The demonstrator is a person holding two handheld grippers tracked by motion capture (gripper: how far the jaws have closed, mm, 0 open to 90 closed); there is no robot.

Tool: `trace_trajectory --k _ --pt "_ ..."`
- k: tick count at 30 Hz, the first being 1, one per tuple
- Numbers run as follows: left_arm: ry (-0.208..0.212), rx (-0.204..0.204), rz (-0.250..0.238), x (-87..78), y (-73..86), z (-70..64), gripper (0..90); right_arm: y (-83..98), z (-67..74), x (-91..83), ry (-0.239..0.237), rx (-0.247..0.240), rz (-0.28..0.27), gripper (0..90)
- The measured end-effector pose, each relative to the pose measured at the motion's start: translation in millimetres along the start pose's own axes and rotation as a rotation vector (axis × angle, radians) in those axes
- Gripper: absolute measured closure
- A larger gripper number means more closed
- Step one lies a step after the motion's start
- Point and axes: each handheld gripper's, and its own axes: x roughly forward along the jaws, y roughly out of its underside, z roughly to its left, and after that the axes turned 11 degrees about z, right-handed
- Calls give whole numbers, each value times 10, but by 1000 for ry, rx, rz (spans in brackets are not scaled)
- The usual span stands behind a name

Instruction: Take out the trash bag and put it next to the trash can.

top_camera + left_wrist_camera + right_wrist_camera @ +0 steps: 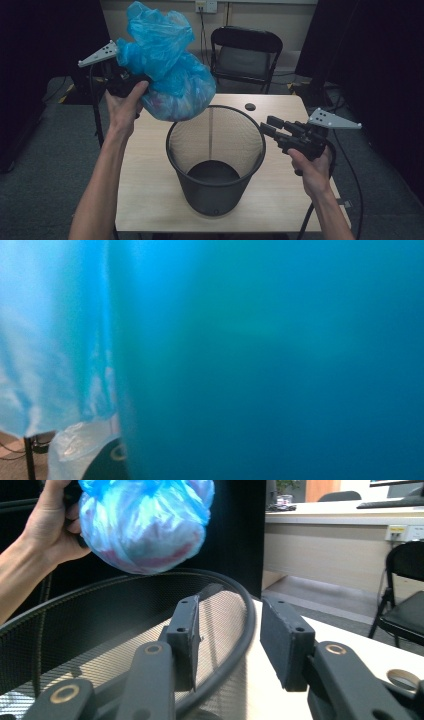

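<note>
A stuffed blue plastic bag (170, 75) hangs in the air over the far-left rim of a black mesh wastebasket (215, 195) standing on the table. My left gripper (129, 79) holds the bag by its gathered top, and the plastic hides the jaws. Blue film (275, 360) lies right against the camera in the left gripper view. My right gripper (268, 125) is open at the basket's right side. In the right gripper view its jaws (230, 617) stand either side of the basket's rim (245, 605), with the bag (145, 525) beyond.
The light wooden table (150, 175) has bare room left and right of the basket. A small dark round thing (250, 106) lies near its far edge. A black folding chair (245, 55) stands behind the table. Dark curtains flank both sides.
</note>
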Motion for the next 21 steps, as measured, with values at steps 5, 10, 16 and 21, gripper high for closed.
trace_trajectory --k 5,10,16,21 --pt "-25 -9 4 -22 16 102 832 81 -84 -44 21 14 1 600" --pt "-76 -20 14 -92 37 203 832 189 -165 -46 33 36 7 589" --pt "-109 -43 33 -115 200 333 831 293 -184 -25 33 43 14 528" --pt "-126 -71 55 -63 379 413 830 383 -187 -34 27 46 27 448"
